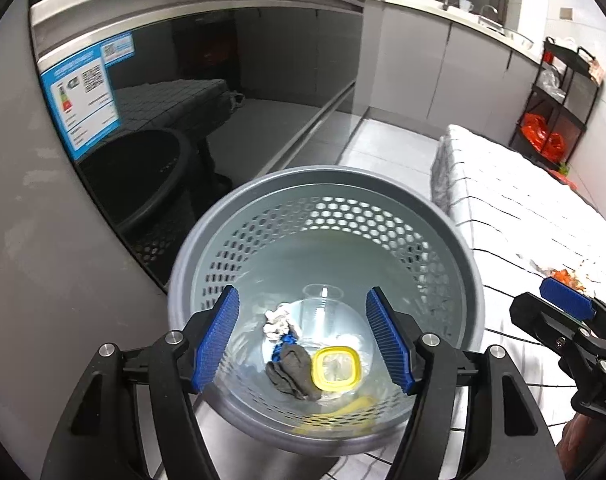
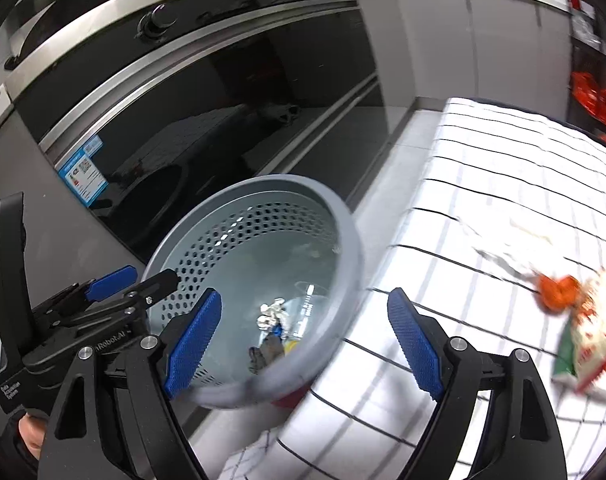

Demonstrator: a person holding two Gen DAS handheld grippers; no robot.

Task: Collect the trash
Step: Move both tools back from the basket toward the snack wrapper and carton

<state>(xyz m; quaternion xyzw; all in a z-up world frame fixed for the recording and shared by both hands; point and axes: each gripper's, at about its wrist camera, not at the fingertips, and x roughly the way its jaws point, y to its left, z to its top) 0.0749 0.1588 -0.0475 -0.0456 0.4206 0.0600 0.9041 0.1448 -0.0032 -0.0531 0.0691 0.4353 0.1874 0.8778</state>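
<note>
The left gripper (image 1: 303, 340) hung with jaws apart and nothing between them, low centre of its view, over the grey perforated wastebasket (image 1: 459, 236). Down inside lay a yellow lid (image 1: 336, 368), a grey rag (image 1: 291, 372) and a crumpled tissue (image 1: 277, 322). The right gripper (image 2: 305, 344) gaped empty too, wide. One drop looked finished; at far right the snack wrapper (image 2: 591, 332) and orange scrap (image 2: 559, 290) waited on the checked white cloth (image 2: 483, 168): next, reach right and clamp one.
</note>
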